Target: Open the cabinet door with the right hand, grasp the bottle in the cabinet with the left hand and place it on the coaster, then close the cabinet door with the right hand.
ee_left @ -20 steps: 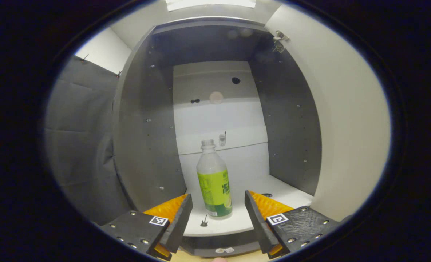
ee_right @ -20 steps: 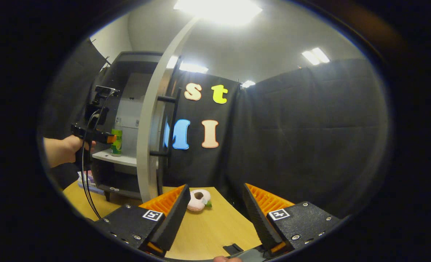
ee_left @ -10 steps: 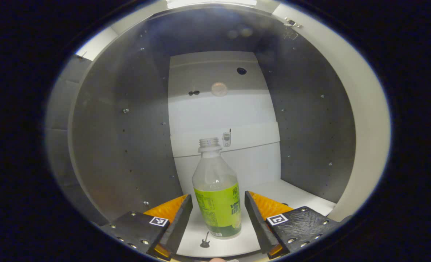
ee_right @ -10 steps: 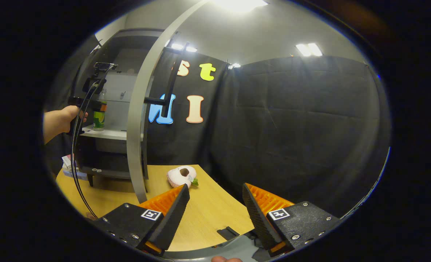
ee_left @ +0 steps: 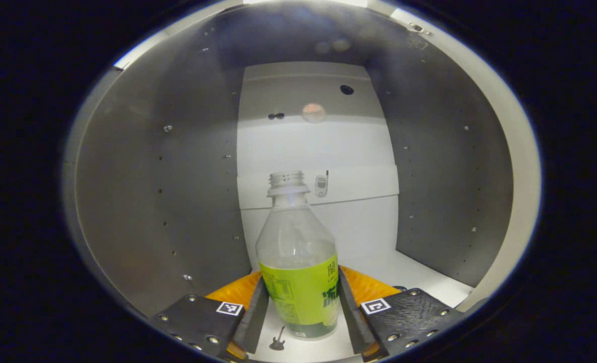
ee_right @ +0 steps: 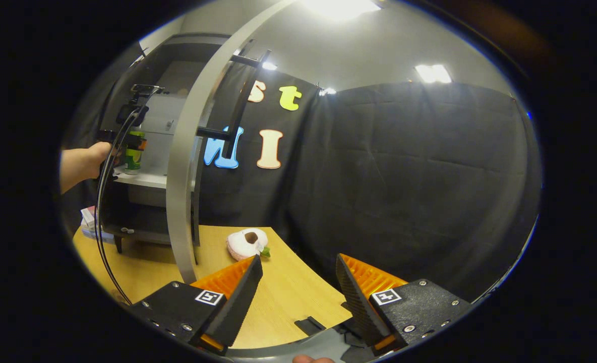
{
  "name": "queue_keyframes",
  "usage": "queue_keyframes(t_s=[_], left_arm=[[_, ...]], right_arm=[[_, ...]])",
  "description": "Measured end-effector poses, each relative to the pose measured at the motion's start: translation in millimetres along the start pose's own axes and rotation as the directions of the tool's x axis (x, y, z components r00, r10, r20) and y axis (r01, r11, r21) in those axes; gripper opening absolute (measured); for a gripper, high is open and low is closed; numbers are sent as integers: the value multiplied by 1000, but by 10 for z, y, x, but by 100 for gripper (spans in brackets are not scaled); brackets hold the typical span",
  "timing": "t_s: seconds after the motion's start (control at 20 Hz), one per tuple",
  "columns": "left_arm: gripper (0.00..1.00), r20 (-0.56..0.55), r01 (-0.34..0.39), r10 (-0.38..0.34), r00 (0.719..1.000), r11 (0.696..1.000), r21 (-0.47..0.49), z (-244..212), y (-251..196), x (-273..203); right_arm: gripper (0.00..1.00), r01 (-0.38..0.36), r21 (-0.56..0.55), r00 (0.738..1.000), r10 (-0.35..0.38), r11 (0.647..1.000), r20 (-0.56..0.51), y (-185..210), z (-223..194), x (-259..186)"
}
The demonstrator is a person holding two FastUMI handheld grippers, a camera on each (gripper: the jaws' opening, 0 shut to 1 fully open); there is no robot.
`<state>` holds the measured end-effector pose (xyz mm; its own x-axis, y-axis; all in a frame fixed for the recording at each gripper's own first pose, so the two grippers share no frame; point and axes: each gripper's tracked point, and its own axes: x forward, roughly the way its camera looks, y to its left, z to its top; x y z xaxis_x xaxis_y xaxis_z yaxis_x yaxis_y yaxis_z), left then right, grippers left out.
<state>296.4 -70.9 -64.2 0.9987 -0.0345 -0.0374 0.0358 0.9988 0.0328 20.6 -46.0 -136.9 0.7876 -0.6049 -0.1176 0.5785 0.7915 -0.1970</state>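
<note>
Now, in the left gripper view, the left gripper [ee_left: 298, 310] reaches level and straight into the cabinet [ee_left: 177, 191]. The bottle [ee_left: 298, 267] stands upright on the white shelf [ee_left: 419, 275], right between the two fingers, so they can squeeze it from both sides. Both fingers sit against its green label and seem to hold it, though how hard they press is not clear

In the right gripper view, the right gripper [ee_right: 298, 297] hangs wide and holds nothing, low over the wood counter [ee_right: 278, 297]. It waits out of the way, I think, to shut the door later. The cabinet door [ee_right: 187, 166] stands open, up and to its left. Past the door, a hand [ee_right: 84, 164] holds the left gripper at the bottle
</note>
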Motion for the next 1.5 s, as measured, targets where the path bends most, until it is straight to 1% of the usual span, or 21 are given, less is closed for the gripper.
queue_keyframes(t_s=[0.1,0.15,0.25,0.35,0.4,0.5,0.65,0.75,0.8,0.9,0.95,1.05,1.1,1.15,1.2,1.3,1.4,1.5], left_arm=[[69,6,-4,4,1000,1000,0,11,23,-90],[69,10,1,-1,1000,1000,3,39,30,-165],[69,10,21,-22,1000,1000,9,97,19,-391],[69,28,46,-46,999,999,2,222,-27,-658],[64,42,59,-59,997,998,3,278,-45,-785],[65,74,75,-76,994,997,7,401,-93,-1071],[67,105,13,-15,994,1000,27,566,-35,-1505],[69,118,-22,16,993,999,45,692,22,-1769],[70,125,-53,46,991,997,55,709,78,-1902],[72,149,-105,97,984,993,45,734,197,-2277],[72,159,-124,116,980,992,36,743,212,-2440],[74,179,-158,150,972,987,32,750,245,-2743],[75,181,-174,165,969,984,36,727,234,-2876],[69,181,-187,177,968,982,40,683,221,-3024],[74,179,-197,186,966,979,45,633,205,-3189],[75,182,-212,199,963,976,50,553,165,-3424],[72,206,-228,215,955,973,43,501,120,-3738],[69,216,-243,225,950,968,60,417,95,-3978]], right_arm=[[91,-6,15,1000,6,1000,5,-32,5,21],[92,-12,20,1000,12,1000,8,-37,8,20],[91,-31,28,999,31,999,16,-45,6,23],[91,-69,32,997,68,997,31,-52,47,43],[91,-91,27,995,90,996,36,-60,44,56],[91,-143,16,989,142,990,46,-74,70,127],[91,-228,2,972,228,974,60,-153,103,241],[91,-271,-4,960,271,962,72,-259,106,240],[91,-288,-7,955,288,958,72,-298,100,251],[92,-327,-2,943,326,945,74,-362,74,254],[91,-349,-3,935,348,937,72,-386,46,237],[91,-383,-12,921,383,924,69,-445,-48,227],[91,-403,-16,913,403,915,70,-465,-76,212],[91,-421,-21,904,422,907,69,-491,-108,189],[91,-446,-27,892,447,894,69,-506,-135,147],[91,-487,-45,870,489,872,63,-521,-208,82],[91,-528,-71,845,532,846,54,-506,-287,5],[91,-564,-99,821,569,820,36,-452,-395,-64]])
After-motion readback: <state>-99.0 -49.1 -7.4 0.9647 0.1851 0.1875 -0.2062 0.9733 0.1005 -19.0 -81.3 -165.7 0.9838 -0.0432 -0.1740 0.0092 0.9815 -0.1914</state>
